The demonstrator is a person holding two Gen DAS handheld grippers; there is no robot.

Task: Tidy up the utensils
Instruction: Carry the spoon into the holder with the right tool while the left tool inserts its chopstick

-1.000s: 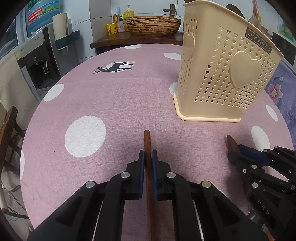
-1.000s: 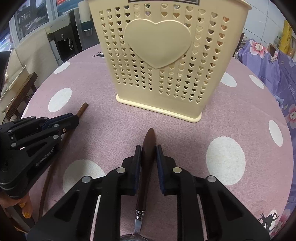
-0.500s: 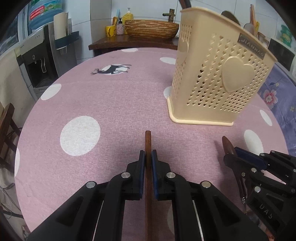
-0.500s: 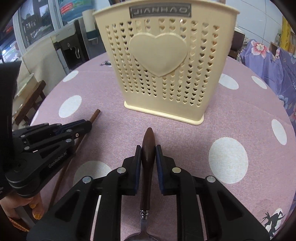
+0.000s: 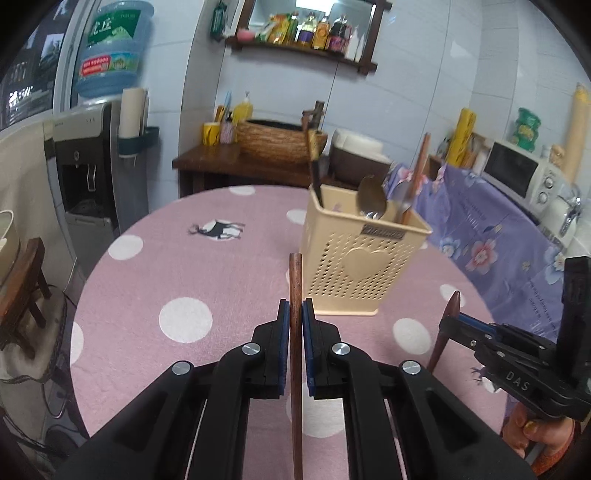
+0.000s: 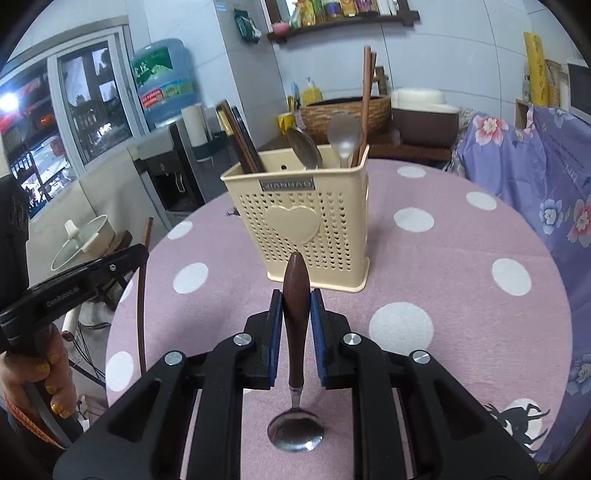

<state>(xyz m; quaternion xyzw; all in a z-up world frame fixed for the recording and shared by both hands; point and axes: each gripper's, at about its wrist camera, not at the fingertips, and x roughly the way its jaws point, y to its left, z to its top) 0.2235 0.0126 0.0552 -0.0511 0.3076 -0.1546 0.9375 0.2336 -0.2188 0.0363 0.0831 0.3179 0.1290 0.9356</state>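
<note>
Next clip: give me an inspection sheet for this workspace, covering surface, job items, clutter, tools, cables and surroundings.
Surface: round table under a pink cloth with white dots.
Job's things: cream perforated utensil holder standing upright, spoons and chopsticks already inside; brown chopstick; wooden-handled spoon, bowl toward the camera.
Clutter: nothing seen on the cloth.
Grippers: left tool shut on the chopstick; right tool shut on the spoon handle.
Cables: cords on the floor left of the table.
Surroundings: water dispenser, woven basket, microwave, wall shelf of bottles.
</note>
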